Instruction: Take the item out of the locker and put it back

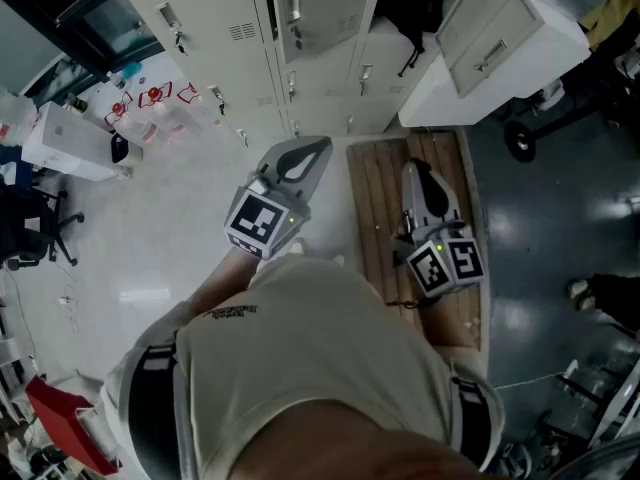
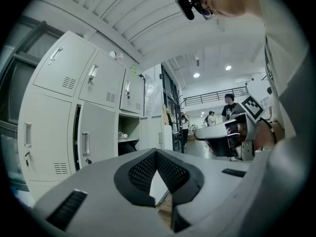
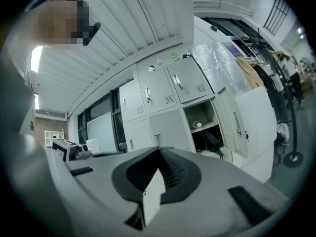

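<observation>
Currently facing a bank of pale lockers (image 1: pixel 215 13) w/ both grippers level. Holds left gripper (image 2: pixel 156 152) fully closed, pads tip to tip, nothing btwn them. Holds right gripper (image 3: pixel 159 150) closed the same way, also empty, above a wooden slat board (image 1: pixel 375 198) on the floor. Looks onto one open locker (image 3: pixel 205 113) ahead, its door (image 1: pixel 497 23) swung out to the right. Finds the dark item (image 3: pixel 211 141) w/ a strap in the lower part of that locker, under the shelf; small bottle-like thing (image 3: pixel 197 124) lying on the shelf above. Touches neither: both grippers well apart from the locker front. Shows ppl (image 2: pixel 229 105) standing far down the hall, in left gripper view bkgd.
</observation>
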